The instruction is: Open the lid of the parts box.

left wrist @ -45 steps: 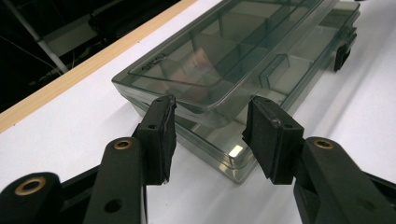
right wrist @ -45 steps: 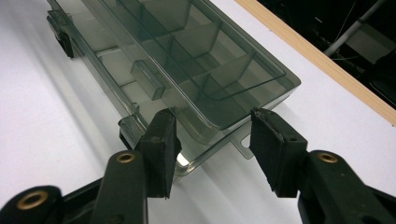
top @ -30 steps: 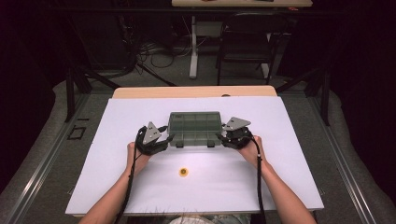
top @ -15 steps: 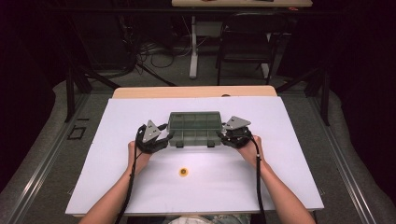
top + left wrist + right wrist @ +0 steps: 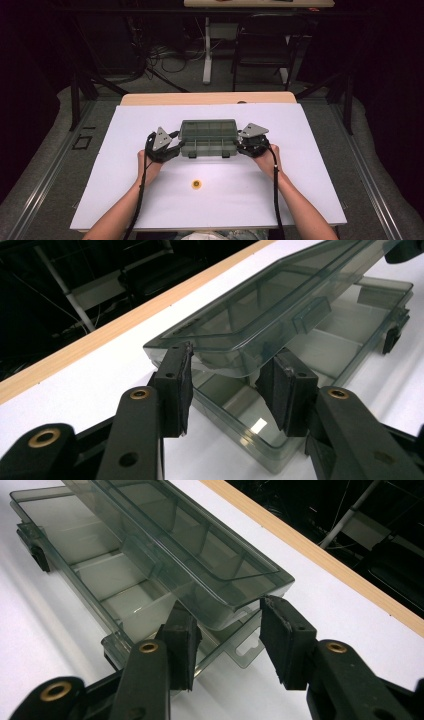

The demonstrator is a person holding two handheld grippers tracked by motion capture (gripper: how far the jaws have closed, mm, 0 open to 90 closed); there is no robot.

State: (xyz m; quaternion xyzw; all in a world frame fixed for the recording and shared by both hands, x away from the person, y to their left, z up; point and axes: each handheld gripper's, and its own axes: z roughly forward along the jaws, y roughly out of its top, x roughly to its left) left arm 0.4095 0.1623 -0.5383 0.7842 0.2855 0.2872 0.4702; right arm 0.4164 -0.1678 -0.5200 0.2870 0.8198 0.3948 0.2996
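Observation:
A smoky clear plastic organiser box (image 5: 207, 145) lies at the middle of the white table top. Its lid (image 5: 207, 128) is hinged at the far side and stands a little raised off the divided base (image 5: 330, 340). My left gripper (image 5: 179, 146) is at the box's left end, and in the left gripper view its pads (image 5: 175, 380) clamp the short end of the lid (image 5: 260, 305). My right gripper (image 5: 241, 142) is at the box's right end. There its pads (image 5: 280, 635) grip the other short end of the lid (image 5: 200, 555) above the base (image 5: 85, 545).
A small yellow round object (image 5: 196, 184) lies on the white sheet (image 5: 300, 190) in front of the box, between the person's forearms. The table's wooden far edge (image 5: 207, 98) runs behind the box. A dark chair (image 5: 265, 45) and table legs stand beyond.

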